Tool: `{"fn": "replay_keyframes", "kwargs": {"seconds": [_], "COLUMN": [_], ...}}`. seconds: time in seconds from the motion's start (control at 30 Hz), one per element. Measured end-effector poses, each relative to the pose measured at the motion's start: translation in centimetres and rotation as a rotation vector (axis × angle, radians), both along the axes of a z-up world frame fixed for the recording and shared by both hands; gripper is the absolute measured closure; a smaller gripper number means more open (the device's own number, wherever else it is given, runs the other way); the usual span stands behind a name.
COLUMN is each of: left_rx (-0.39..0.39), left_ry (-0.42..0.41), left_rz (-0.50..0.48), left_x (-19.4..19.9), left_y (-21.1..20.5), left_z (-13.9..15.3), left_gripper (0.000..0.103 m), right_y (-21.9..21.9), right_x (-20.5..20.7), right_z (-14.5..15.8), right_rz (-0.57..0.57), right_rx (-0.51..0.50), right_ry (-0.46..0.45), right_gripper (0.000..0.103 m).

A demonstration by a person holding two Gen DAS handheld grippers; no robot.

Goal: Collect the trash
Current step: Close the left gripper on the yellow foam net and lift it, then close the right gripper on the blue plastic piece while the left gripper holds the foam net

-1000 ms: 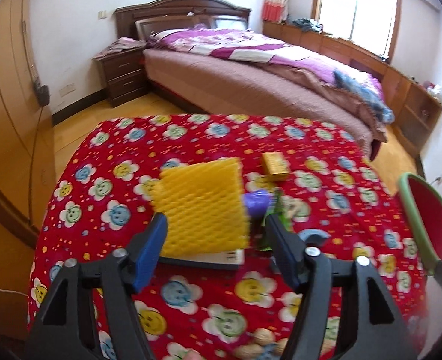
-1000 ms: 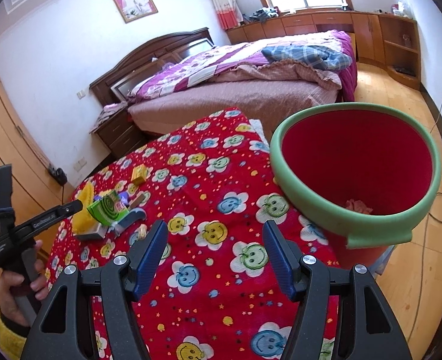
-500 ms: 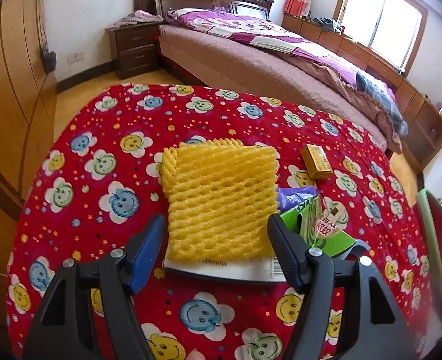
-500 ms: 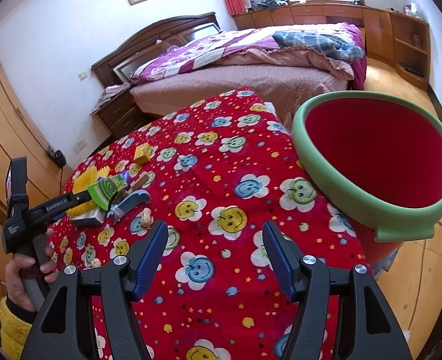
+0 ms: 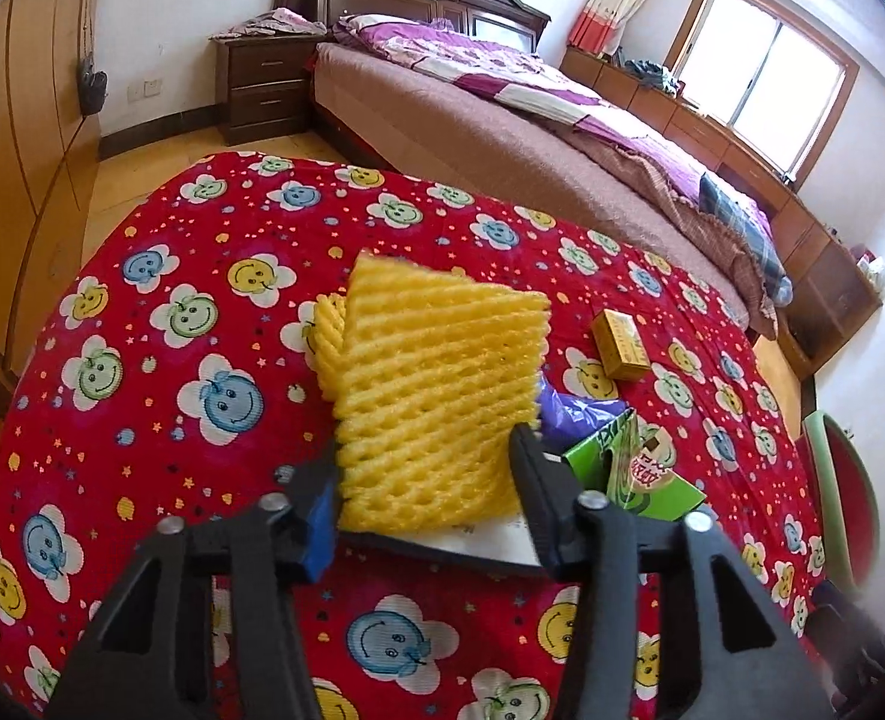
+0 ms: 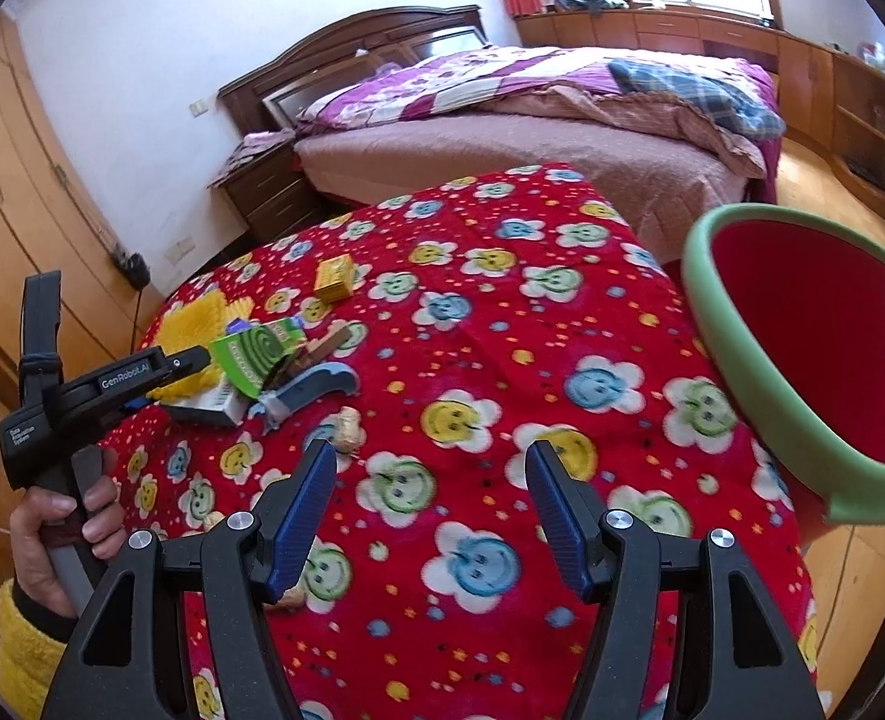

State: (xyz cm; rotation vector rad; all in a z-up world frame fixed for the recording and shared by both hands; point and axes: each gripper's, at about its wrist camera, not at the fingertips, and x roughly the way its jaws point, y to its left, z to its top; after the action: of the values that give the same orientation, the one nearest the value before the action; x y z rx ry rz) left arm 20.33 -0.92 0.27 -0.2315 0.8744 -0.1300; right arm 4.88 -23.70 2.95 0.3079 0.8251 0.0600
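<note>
Yellow foam net (image 5: 436, 396) lies on the bench (image 5: 160, 324), now squeezed between the closing jaws of the left hand-held gripper (image 5: 424, 495), which stood wider just before. Lifting looks next. Right hand-held gripper (image 6: 433, 507) gapes empty beside the bin (image 6: 736, 354).

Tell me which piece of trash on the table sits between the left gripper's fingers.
The yellow foam net. The left gripper has its jaws closing around it, while the small yellow box and green packet lie off to its side.
</note>
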Motion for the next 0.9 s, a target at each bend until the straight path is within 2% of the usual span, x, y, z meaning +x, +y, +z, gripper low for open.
{"fn": "replay_keyframes", "kwargs": {"seconds": [0.03, 0.1, 0.13, 0.3, 0.43, 0.5, 0.53, 0.63, 0.7, 0.9], "left_rx": [-0.003, -0.008, -0.014, -0.039, 0.003, 0.034, 0.043, 0.09, 0.111, 0.102], "left_ry": [-0.003, -0.012, -0.017, -0.041, -0.081, -0.097, -0.099, -0.095, -0.083, -0.039], "left_rz": [0.0, 0.0, -0.002, -0.001, 0.012, 0.023, 0.028, 0.051, 0.067, 0.087], "left_x": [-0.1, -0.3, -0.4, -1.0, -2.1, -2.7, -2.9, -3.4, -3.6, -3.8], "left_y": [0.1, 0.2, 0.3, 0.9, 1.6, 2.1, 2.3, 2.9, 3.4, 4.5], "left_z": [0.1, 0.2, 0.3, 1.1, 2.2, 2.7, 2.8, 2.8, 2.5, 1.5], "left_gripper": [0.059, 0.075, 0.075, 0.092, 0.092, 0.092, 0.092, 0.092, 0.092, 0.092], "right_y": [0.3, 1.0, 1.4, 3.4, 4.8, 5.5, 5.7, 6.6, 7.3, 9.0], "right_x": [0.3, 1.0, 1.4, 3.4, 5.0, 5.8, 6.1, 7.0, 7.7, 9.1], "right_z": [0.0, 0.0, 0.0, -0.5, -1.0, -1.4, -1.6, -2.2, -2.7, -3.4], "right_rz": [0.009, 0.025, 0.034, 0.093, 0.144, 0.165, 0.17, 0.189, 0.202, 0.232], "right_rx": [-0.002, -0.006, -0.008, -0.01, 0.0, 0.018, 0.018, 0.011, -0.011, -0.108], "right_ry": [0.001, 0.002, 0.003, 0.025, 0.04, 0.045, 0.049, 0.062, 0.073, 0.081], "right_gripper": [0.036, 0.036, 0.036, 0.036, 0.036, 0.031, 0.024, 0.023, 0.023, 0.023]}}
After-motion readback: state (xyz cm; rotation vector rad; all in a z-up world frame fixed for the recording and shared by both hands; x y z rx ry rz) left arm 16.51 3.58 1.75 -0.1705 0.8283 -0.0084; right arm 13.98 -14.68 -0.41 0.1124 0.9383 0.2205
